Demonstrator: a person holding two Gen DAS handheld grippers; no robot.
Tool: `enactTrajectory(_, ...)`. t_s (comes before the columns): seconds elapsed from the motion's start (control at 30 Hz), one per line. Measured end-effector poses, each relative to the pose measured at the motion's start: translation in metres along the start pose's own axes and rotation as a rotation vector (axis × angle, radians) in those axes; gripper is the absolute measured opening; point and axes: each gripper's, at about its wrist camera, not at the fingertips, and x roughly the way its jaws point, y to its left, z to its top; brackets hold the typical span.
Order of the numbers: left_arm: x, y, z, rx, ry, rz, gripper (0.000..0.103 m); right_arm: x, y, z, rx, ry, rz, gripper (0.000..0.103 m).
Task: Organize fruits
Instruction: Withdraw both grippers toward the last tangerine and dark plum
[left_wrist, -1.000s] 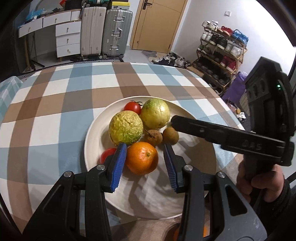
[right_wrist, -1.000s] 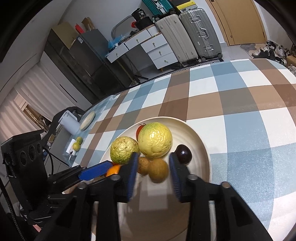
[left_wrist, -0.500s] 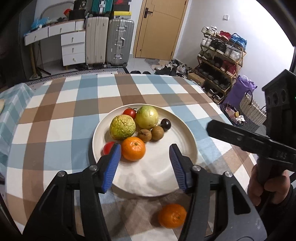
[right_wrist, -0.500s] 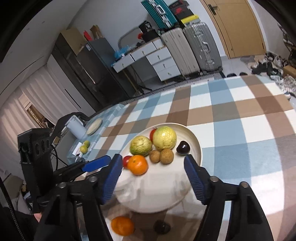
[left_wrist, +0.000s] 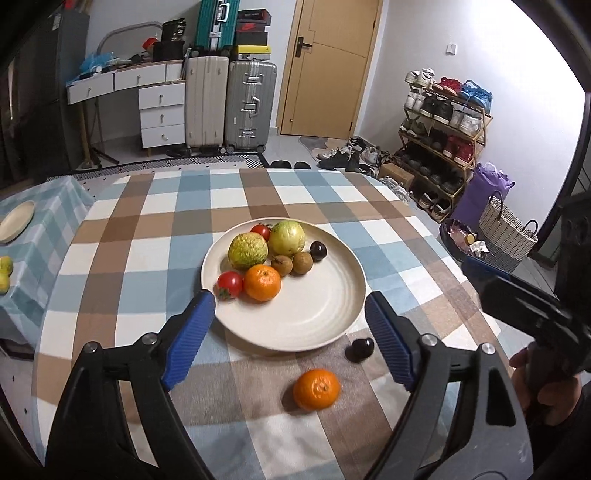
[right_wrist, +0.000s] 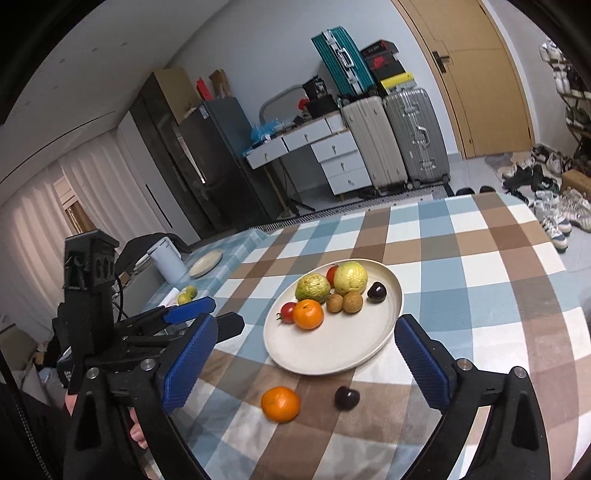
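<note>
A cream plate (left_wrist: 317, 317) (right_wrist: 354, 350) on the checked tablecloth holds two green-yellow guavas (left_wrist: 247, 250), two tomatoes (left_wrist: 229, 283), an orange (left_wrist: 262, 282), two small brown fruits (left_wrist: 302, 263) and a dark plum (left_wrist: 317, 250). A loose orange (left_wrist: 316, 389) (right_wrist: 280, 403) and a loose dark plum (left_wrist: 359, 349) (right_wrist: 346, 397) lie on the cloth in front of the plate. My left gripper (left_wrist: 291, 336) is open and empty above the plate's near rim. My right gripper (right_wrist: 303, 365) is open and empty, held back above the loose fruits.
A side table at the left carries a small plate (left_wrist: 14, 220), yellow-green fruits (left_wrist: 4, 273) and a white kettle (right_wrist: 166, 258). Suitcases (left_wrist: 229, 103), drawers and a shoe rack (left_wrist: 443, 125) stand beyond the table's far edge.
Both grippers have pulled back and up from the plate and opened wider. The left let go of the orange, which stays on the plate. The loose orange and plum came into view.
</note>
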Motion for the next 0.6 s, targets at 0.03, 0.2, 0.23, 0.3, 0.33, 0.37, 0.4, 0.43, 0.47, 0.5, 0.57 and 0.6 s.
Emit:
enactTrajectory(0.03, -0.002, -0.001, -0.002, -0.003, 0.002, 0.001, 0.083, -0.005, 0.002, -0.003, -0.002, -0.007, 0.002, 0.100)
enactTrajectory(0.2, -0.017, -0.004, -0.019, -0.011, 0.001, 0.008, 0.086, -0.022, 0.013, -0.019, -0.016, -0.032, 0.004, 0.103)
enactTrajectory(0.23, -0.020, -0.004, -0.023, -0.016, 0.001, 0.006, 0.087, -0.024, 0.015, -0.023, -0.023, -0.033, -0.003, 0.103)
enactTrajectory(0.3, -0.023, -0.003, -0.031, -0.027, 0.001, -0.001, 0.092, -0.027, 0.019, -0.032, -0.038, -0.030, -0.025, 0.103)
enactTrajectory(0.33, -0.024, -0.004, -0.036, -0.030, 0.000, -0.003, 0.095, -0.028, 0.020, -0.035, -0.043, -0.029, -0.035, 0.103)
enactTrajectory(0.37, -0.025, -0.003, -0.039, -0.032, -0.002, -0.001, 0.100, -0.030, 0.021, -0.039, -0.047, -0.029, -0.044, 0.103)
enactTrajectory(0.4, -0.025, -0.004, -0.043, -0.033, -0.005, 0.000, 0.101, -0.031, 0.022, -0.043, -0.050, -0.027, -0.056, 0.103)
enactTrajectory(0.43, -0.027, -0.004, -0.049, -0.037, -0.006, -0.002, 0.101, -0.031, 0.022, -0.046, -0.052, -0.024, -0.064, 0.103)
enactTrajectory(0.47, -0.027, -0.004, -0.053, -0.040, -0.001, -0.006, 0.101, -0.032, 0.023, -0.050, -0.056, -0.019, -0.074, 0.103)
enactTrajectory(0.5, -0.026, -0.004, -0.055, -0.043, 0.004, -0.008, 0.101, -0.032, 0.022, -0.053, -0.060, -0.016, -0.081, 0.103)
enactTrajectory(0.57, -0.025, -0.004, -0.066, -0.055, 0.017, -0.020, 0.101, -0.033, 0.023, -0.059, -0.076, -0.009, -0.106, 0.103)
enactTrajectory(0.6, -0.023, -0.004, -0.070, -0.058, 0.023, -0.022, 0.101, -0.034, 0.024, -0.064, -0.087, -0.006, -0.120, 0.103)
